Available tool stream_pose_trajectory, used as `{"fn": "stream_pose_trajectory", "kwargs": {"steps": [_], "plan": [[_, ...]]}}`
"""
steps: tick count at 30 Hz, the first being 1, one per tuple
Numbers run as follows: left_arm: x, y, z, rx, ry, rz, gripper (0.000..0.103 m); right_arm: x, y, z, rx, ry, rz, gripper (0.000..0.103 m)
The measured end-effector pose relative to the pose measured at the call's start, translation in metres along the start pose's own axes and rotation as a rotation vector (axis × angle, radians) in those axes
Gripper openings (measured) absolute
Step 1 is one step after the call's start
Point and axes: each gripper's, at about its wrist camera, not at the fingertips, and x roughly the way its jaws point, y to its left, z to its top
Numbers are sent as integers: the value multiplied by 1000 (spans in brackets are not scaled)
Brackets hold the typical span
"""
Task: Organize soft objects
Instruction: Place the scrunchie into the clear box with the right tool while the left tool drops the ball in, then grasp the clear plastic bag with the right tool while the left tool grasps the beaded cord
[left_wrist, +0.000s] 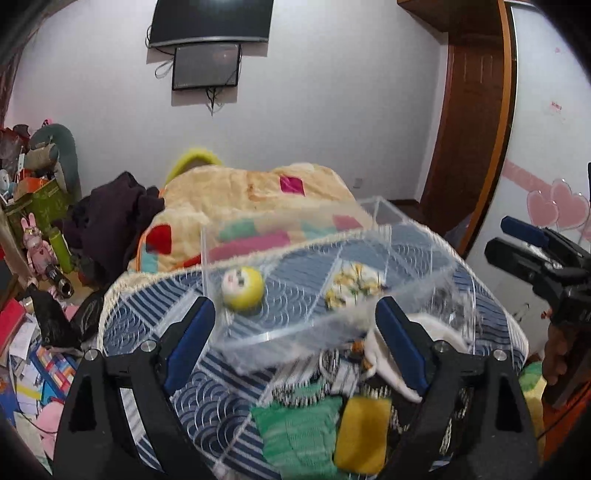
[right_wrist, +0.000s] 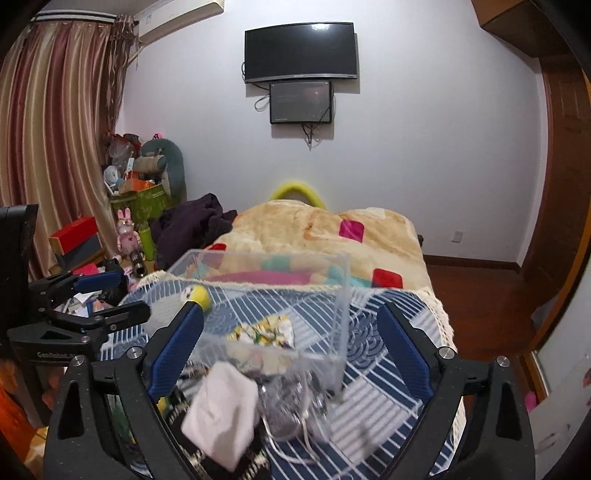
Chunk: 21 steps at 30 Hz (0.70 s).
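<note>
From your left wrist camera, your left gripper (left_wrist: 295, 339) has its blue-padded jaws spread wide with nothing between them, hovering over the bed (left_wrist: 155, 332) with its blue patterned cover. Just ahead sits the clear box (left_wrist: 236, 243), open at the top. Inside it you have a round yellow plush toy (left_wrist: 243, 288) with a pale face on the left, and a yellow-and-white floral cloth (left_wrist: 354, 288) on the right, the two apart. Closer to you, outside the box, a heap lies on the cover: a green knitted piece (left_wrist: 295, 428), a yellow piece (left_wrist: 364, 432) touching its right side, and a white cloth (left_wrist: 391, 354) by the right pad, with black-and-white patterned fabric under them. Far right, your right gripper (left_wrist: 524, 243) shows side-on, jaws parted.

From your right wrist camera, your right gripper (right_wrist: 291, 350) is also wide open and holding nothing. The clear box (right_wrist: 343, 295) stands straight ahead between the jaws' line of sight. The floral cloth (right_wrist: 266, 332) lies on its floor near the front wall; the yellow plush toy (right_wrist: 197, 295) peeks out behind the left pad. A white cloth (right_wrist: 221, 413) sits in front of the box, blurred, next to some clear crumpled plastic (right_wrist: 291, 410). At left, your left gripper (right_wrist: 107, 299) is open as well.
</note>
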Motion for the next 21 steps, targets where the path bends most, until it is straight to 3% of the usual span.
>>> {"fn": "stream_pose_trajectory", "kwargs": {"steps": [7,14,17,21], "plan": [[8,9,-36,-23,86,-8,89,6,-11,-33,37,81,-6,94],[26,8,-56,-41,173,-50,65,19,-24,-65,115,182,18,93],[33,5,-57,-44,189,-73,60,20,-25,-69,122,189,35,89],[43,2,-57,-39,208,-91,59,21,-25,-70,131,195,45,78]]}}
